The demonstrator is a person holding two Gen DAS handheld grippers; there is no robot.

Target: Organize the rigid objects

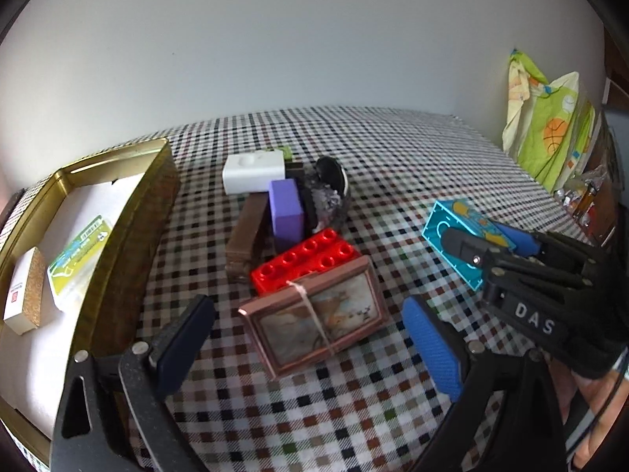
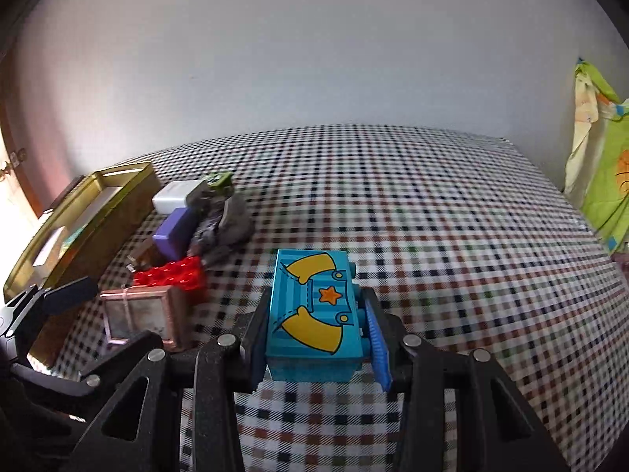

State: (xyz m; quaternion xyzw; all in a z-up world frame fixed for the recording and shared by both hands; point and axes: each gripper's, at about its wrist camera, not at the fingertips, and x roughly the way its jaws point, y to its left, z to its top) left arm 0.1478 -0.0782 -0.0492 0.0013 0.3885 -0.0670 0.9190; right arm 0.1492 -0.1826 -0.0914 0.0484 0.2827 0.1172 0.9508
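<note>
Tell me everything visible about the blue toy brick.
The blue toy brick is glossy turquoise plastic, printed with striped overalls, an orange star and yellow sleeves. Round studs show on one side; its hollow underside shows in the left wrist view. The right gripper is shut on it, pads pressing two opposite sides, above the checked tablecloth.

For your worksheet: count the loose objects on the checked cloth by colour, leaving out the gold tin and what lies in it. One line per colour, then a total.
Red: 1, brick
Turquoise: 1, brick, held in the right gripper
Purple: 1, block
White: 1, box
Brown: 1, block
Rose-gold: 1, case
Grey-black: 1, lump, hard to identify
Total: 7
</note>
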